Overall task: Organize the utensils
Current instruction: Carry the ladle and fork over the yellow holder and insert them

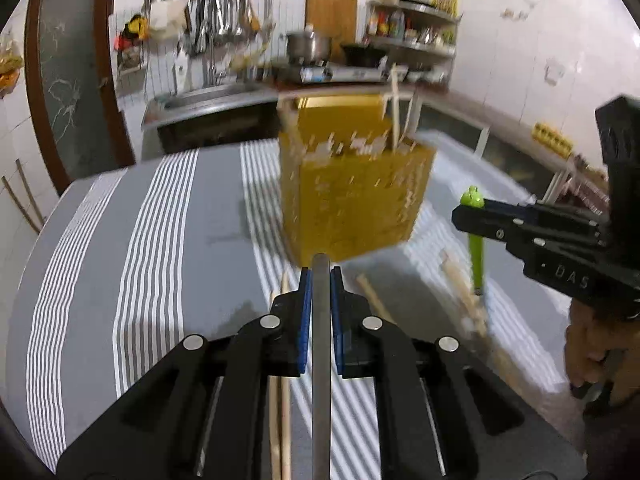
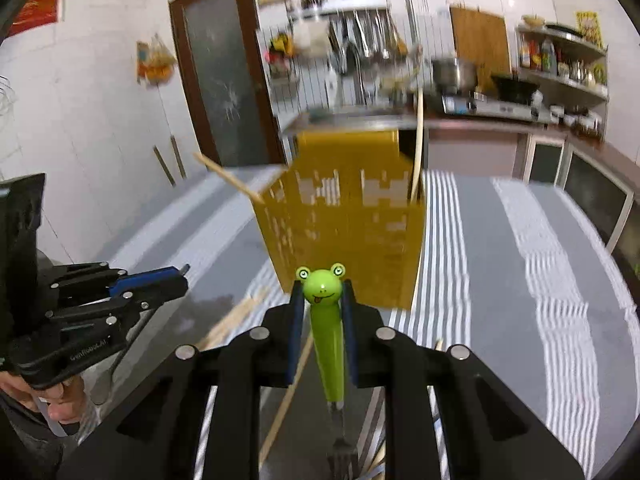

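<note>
Inside yellow holder (image 2: pixel 344 236), upright chopsticks (image 2: pixel 419 144).

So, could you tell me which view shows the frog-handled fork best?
The right wrist view: the frog-handled fork fills the centre, face and tines visible, clamped in the right gripper. The left wrist view shows it only small, side-on.

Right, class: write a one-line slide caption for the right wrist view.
Right gripper holding a frog-handled fork before the yellow utensil holder on a striped cloth.
</note>
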`<state>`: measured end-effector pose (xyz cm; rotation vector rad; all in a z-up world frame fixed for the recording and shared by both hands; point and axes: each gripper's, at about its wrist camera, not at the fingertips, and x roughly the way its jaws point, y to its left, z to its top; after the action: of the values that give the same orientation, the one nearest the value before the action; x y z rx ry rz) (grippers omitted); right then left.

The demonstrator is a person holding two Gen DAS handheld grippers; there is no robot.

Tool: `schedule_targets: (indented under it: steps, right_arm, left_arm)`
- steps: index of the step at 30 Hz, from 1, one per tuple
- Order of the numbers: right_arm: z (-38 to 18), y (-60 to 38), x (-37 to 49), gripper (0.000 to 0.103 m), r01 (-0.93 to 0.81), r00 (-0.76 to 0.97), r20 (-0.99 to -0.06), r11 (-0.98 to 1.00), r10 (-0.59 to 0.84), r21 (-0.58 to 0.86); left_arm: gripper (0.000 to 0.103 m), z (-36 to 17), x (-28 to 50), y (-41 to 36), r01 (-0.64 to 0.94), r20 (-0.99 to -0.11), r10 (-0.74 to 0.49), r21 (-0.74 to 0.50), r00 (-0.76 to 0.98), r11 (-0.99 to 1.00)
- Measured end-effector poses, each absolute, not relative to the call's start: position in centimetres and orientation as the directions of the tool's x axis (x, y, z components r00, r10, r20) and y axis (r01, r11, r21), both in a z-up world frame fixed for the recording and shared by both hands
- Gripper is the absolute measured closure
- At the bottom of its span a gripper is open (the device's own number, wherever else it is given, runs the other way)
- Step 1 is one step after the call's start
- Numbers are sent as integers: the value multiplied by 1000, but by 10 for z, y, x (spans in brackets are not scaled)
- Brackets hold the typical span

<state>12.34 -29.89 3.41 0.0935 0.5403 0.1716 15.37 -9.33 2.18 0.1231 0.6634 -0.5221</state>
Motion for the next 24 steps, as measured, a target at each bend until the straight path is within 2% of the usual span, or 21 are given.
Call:
schedule_targets:
  steps: [5, 11, 13, 24]
  right_arm:
    - [63, -300, 98, 84, -146, 900, -396, 982, 183, 123]
    - [90, -306, 78, 84, -140, 936, -310, 985, 166, 106]
    - [97, -309, 71, 84, -140, 942, -291, 985, 165, 104]
    - [123, -316, 54, 84, -134, 967, -205, 987, 149, 84]
  left_arm:
    - [95, 50, 143, -93, 511, -537, -468, -78, 702, 856]
    - [97, 72, 138, -91, 506, -484, -473, -69, 737, 859]
    - [101, 78, 137, -91, 507, -465, -475, -64, 747, 860]
    - [101, 101, 129, -96, 528, -396, -498, -38, 772, 848]
